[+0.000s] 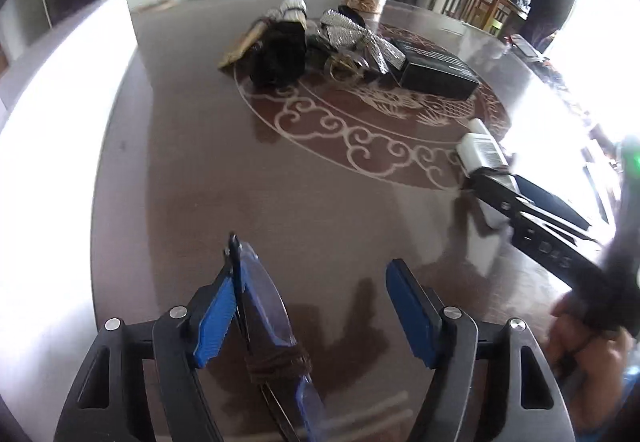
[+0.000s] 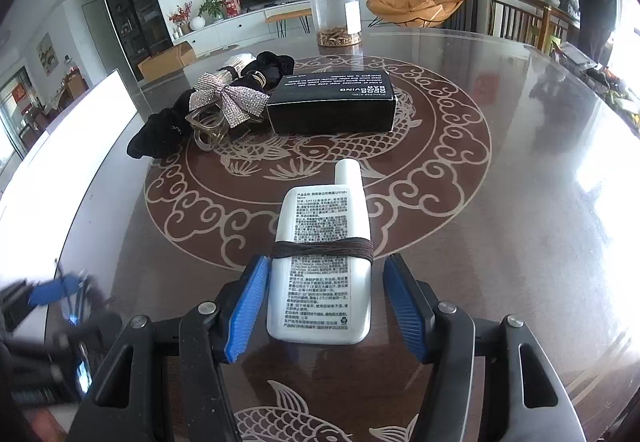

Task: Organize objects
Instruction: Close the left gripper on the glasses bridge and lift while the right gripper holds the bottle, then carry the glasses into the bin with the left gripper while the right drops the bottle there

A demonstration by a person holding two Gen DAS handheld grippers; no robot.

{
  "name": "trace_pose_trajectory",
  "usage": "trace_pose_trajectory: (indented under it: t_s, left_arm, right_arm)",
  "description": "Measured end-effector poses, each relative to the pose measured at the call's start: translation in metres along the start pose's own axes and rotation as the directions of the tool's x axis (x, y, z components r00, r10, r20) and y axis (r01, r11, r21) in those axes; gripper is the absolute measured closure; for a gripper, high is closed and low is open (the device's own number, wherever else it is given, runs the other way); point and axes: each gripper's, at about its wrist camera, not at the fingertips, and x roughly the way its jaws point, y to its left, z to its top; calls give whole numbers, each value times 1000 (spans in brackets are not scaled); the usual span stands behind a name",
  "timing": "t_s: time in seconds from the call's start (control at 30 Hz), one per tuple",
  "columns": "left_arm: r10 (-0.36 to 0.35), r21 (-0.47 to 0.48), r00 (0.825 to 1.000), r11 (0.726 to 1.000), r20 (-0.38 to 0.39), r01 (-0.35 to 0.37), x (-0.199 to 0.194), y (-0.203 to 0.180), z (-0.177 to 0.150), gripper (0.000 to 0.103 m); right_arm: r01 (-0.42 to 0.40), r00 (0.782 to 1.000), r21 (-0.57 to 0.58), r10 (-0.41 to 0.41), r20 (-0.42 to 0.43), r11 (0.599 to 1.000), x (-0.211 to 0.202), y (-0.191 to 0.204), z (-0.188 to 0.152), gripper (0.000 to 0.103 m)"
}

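Left gripper (image 1: 316,306) gaped — blue-handled tool (image 1: 260,306) touched one pad only; right gripper (image 2: 324,302) loosely straddled white bottle (image 2: 320,266) — no grip.

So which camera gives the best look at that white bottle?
The right wrist view: the white bottle lies central between the fingers, label readable. The left wrist view shows it small at the right edge, partly hidden.
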Motion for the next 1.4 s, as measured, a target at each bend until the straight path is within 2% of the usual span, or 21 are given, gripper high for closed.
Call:
trace_pose_trajectory:
  t_s: [0.13,0.17,0.2,0.27,0.3,0.33,0.37,0.4,0.43,0.47,0.57,0.63,0.7,0.8,0.9,1.0,1.1,1.17,1.23,1.3,1.4]
  left_arm:
    - [42,44,999,998,-16,-41,-10,-4,-13,26]
    - [56,65,998,996,-25,-54,-11,-6,-19,18]
    - [85,90,996,993,-30,-82,-12,-9,-25,13]
    - [168,151,985,975,-36,-161,-11,-16,-38,13]
    - [177,161,984,972,-28,-170,-11,-17,-41,20]
    - [147,144,989,979,1,-145,-15,-14,-44,34]
    - [115,124,993,986,14,-116,-19,-9,-43,68]
    - [109,115,994,987,16,-110,-20,-8,-41,76]
    - [103,114,995,988,16,-104,-20,-6,-41,76]
    - [88,102,996,991,26,-91,-20,-4,-41,77]
    - [32,69,998,997,55,-36,-31,-1,-44,77]
    - [-6,62,995,998,98,0,-47,-2,-45,77]
    - [-34,65,988,998,149,24,-70,-3,-44,77]
    - [-69,45,974,997,216,61,-102,4,-39,77]
    - [-74,-4,955,997,287,78,-140,27,-32,77]
    - [-11,-79,934,996,356,42,-178,68,-28,77]
    - [140,-183,914,980,380,-74,-206,124,-32,77]
    - [220,-246,908,960,356,-137,-211,155,-38,77]
    - [273,-324,916,930,294,-173,-208,193,-48,77]
    - [321,-373,928,897,186,-236,-193,222,-54,74]
    - [379,-414,922,855,84,-314,-175,245,-61,71]
  right_arm:
    - [4,1000,-11,-4,-2,1000,1,2,0,39]
    - [6,1000,-15,-6,-4,1000,1,3,0,39]
    - [8,1000,-19,-8,-5,1000,1,4,0,38]
    - [9,1000,-26,-10,-8,1000,2,5,0,37]
    - [8,1000,-30,-9,-11,1000,3,7,0,35]
    - [5,1000,-41,-6,-18,999,4,9,1,31]
    - [5,1000,-55,-6,-29,998,6,11,3,26]
    - [20,999,-83,-24,-43,996,9,14,5,26]
    - [39,997,-118,-46,-58,992,12,17,7,30]
    - [32,997,-145,-42,-64,989,12,19,9,49]
    - [-36,994,-142,20,-106,989,8,15,16,49]
    - [-114,989,-63,106,-107,992,-3,3,15,49]
    - [-234,967,52,238,-90,971,-16,-10,14,49]
    - [-386,917,154,396,-40,909,-43,-14,14,49]
    - [-461,883,154,468,-14,874,-65,6,22,49]
    - [-546,836,91,548,0,833,-93,51,37,49]
    - [-640,768,-5,640,-14,768,-116,117,54,49]
    - [-694,720,-71,692,-55,716,-125,168,60,49]
    - [-737,675,-131,727,-124,663,-126,221,60,49]
    - [-740,672,-190,716,-187,645,-121,268,54,49]
    - [-738,674,-220,682,-285,638,-104,311,38,44]
